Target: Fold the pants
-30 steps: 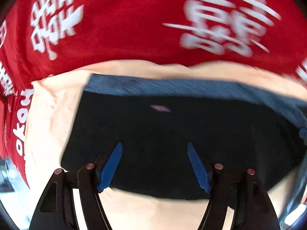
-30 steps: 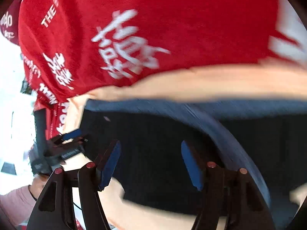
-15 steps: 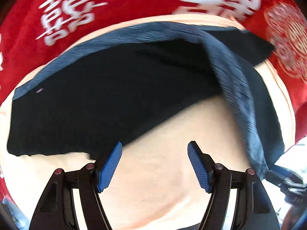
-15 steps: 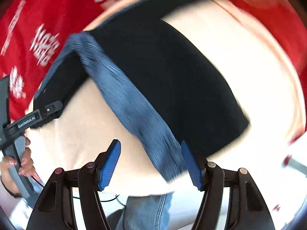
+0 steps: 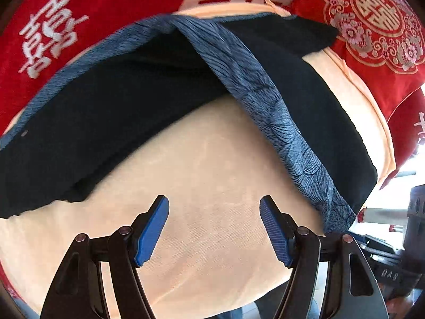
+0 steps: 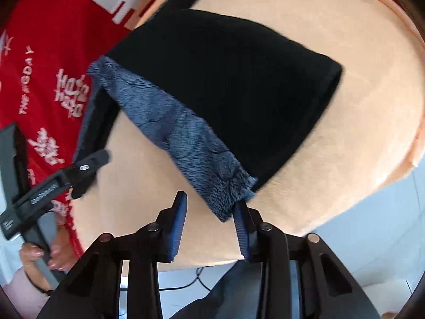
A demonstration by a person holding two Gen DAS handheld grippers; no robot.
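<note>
My left view takes in the whole pair of pants [image 5: 148,106], black with a blue patterned waistband [image 5: 265,101], spread over a peach cushion [image 5: 212,186] that lies on a red cloth [image 5: 66,13] with white lettering; a red embroidered pillow [image 5: 372,24] sits beyond the pants' far right corner. My right view shows only one end of the pants [image 6: 233,79], plus my left hand [image 6: 53,252] gripping its tool at the cushion's left edge.

My left tongs [image 5: 213,228] stand wide with nothing between them, over bare cushion just short of the pants' near edge. My right tongs [image 6: 209,226] are closing; the near corner of the waistband [image 6: 212,180] hangs just inside the right pad, though I cannot tell if it is pinched.

A second ago both tongs were above the middle of the black fabric. Now both have come back to the pants' near side, and the right pair has narrowed from a wide gap.
</note>
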